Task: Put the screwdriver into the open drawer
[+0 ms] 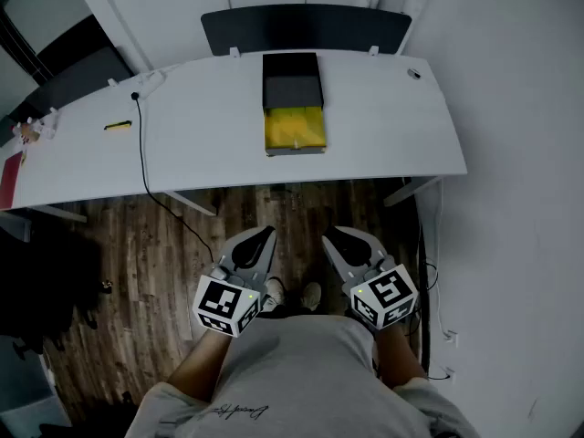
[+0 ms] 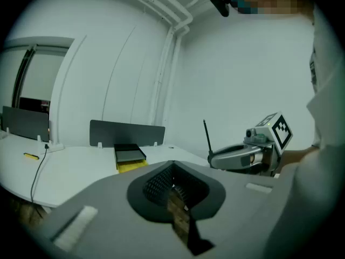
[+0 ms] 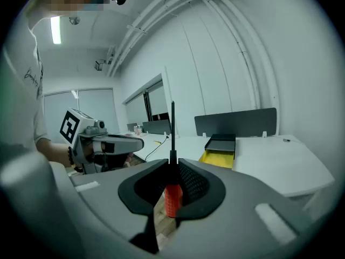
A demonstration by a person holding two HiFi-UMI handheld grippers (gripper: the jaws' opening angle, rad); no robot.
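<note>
Close against the person's waist, above the dark wood-plank floor (image 1: 146, 254), both hand-held tools point forward and slightly down. Of the two, the right gripper (image 3: 172, 166) is clamped on the screwdriver with a ribbed red handle and thin black shaft (image 3: 171, 198). The handle is pinched between the pads and the shaft stands up past the jaw tips. Beside it, the left gripper (image 2: 172, 166) is closed on nothing, its tips meeting, with floorboards showing through the slit below them. The left gripper view catches the shaft rising above the right gripper, while the head view does not make the screwdriver out. Farther ahead lies the long white desk (image 1: 383, 126). On it sits the black box-shaped drawer unit (image 1: 292, 80), its yellow drawer (image 1: 295, 130) pulled open toward the person, well apart from the screwdriver. Toward the desk's left are a black cable (image 1: 143, 162) and a small yellow object (image 1: 117, 126). Behind the desk stands a dark partition panel (image 1: 306, 27)
</note>
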